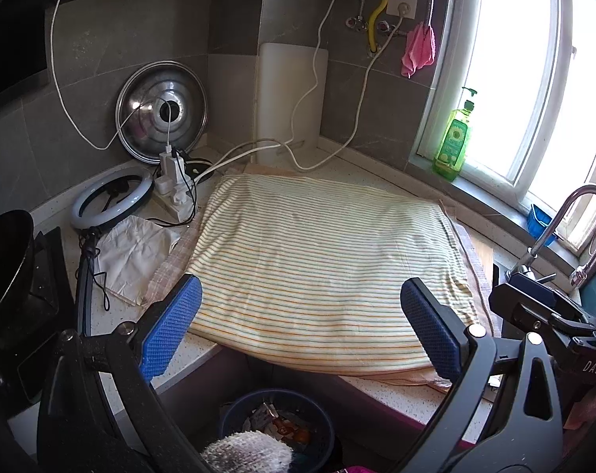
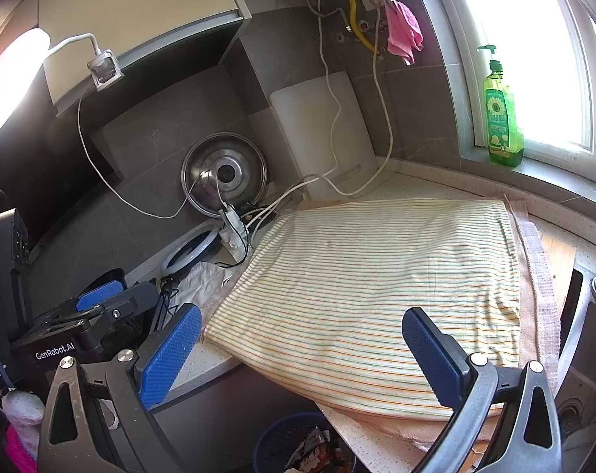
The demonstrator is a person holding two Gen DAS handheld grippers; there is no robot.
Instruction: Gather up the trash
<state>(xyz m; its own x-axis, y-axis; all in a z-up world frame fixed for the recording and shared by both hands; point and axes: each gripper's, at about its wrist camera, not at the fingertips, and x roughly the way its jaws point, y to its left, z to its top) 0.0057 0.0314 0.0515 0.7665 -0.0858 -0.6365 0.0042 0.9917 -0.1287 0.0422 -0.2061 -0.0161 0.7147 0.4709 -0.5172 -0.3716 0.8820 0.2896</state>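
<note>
A dark blue mesh trash bin [image 1: 235, 414] with wrappers inside stands on the floor below the counter edge; it also shows at the bottom of the right wrist view as the bin [image 2: 274, 441]. A striped yellow cloth [image 1: 321, 272] covers the counter and nothing lies on it. My left gripper [image 1: 302, 327] is open over the cloth's near edge, above the bin. My right gripper [image 2: 302, 351] is open too, hovering over the cloth [image 2: 377, 283] front edge. Both hold nothing. The left gripper's body [image 2: 97, 307] shows at the left of the right wrist view.
A crumpled white cloth [image 1: 132, 252], ring light [image 1: 108, 197], power strip with cables [image 1: 176, 185], pot lid [image 1: 162, 110] and white cutting board [image 1: 290, 98] crowd the back left. Green soap bottle [image 1: 453, 142] stands on the windowsill. Faucet [image 1: 566, 220] and sink at right; black wok [image 1: 6, 260] at left.
</note>
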